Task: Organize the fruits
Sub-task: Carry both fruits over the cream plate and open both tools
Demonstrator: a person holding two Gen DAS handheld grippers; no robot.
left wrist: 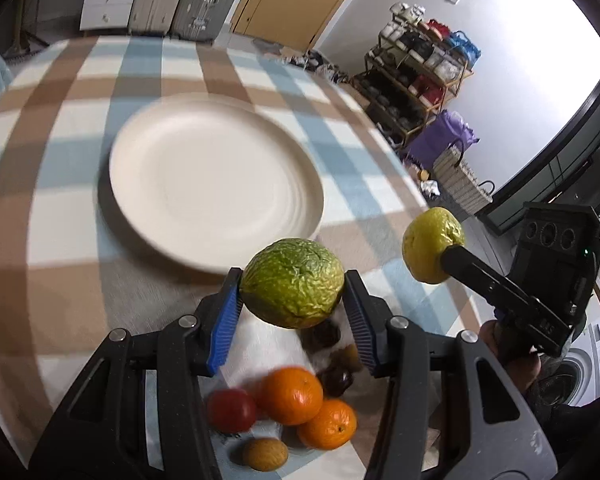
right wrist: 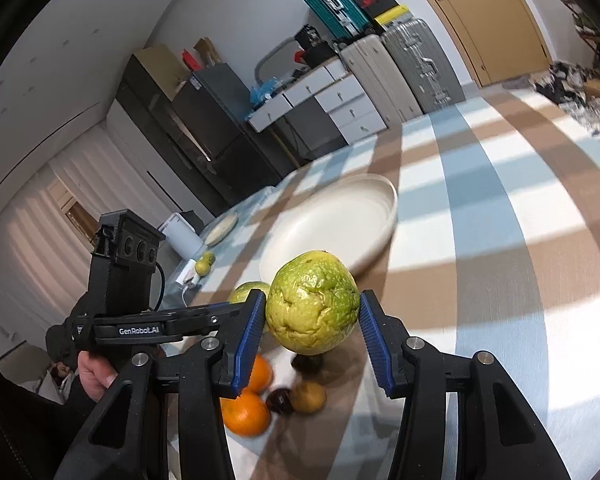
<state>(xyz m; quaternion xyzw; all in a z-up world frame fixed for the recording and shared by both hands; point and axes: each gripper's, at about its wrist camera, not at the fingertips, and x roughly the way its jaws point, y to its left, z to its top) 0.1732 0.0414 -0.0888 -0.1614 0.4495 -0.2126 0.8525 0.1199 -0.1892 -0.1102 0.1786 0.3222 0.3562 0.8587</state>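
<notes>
In the left wrist view, the left gripper [left wrist: 293, 300] is clamped on a wrinkled green fruit [left wrist: 293, 283] at lower centre of the frame, its blue pads pressed against both sides. Above it, left of centre, an empty cream plate [left wrist: 216, 178] lies on the checked tablecloth [left wrist: 60, 128]. Below the green fruit, between the gripper's arms, sit two oranges [left wrist: 292, 395], a red fruit [left wrist: 231, 410], a small yellow-brown fruit [left wrist: 265, 454] and some dark fruits [left wrist: 335, 378], blurred. At the right of the frame the right gripper [left wrist: 446, 258] holds a yellow-green fruit [left wrist: 432, 244] in the air. In the right wrist view, that yellow-green fruit [right wrist: 313, 302] fills the centre, gripped between the blue pads of the right gripper [right wrist: 313, 320], with the plate [right wrist: 332, 224] beyond it and the left gripper [right wrist: 256, 300] at left, a hand [right wrist: 96, 376] beneath it.
</notes>
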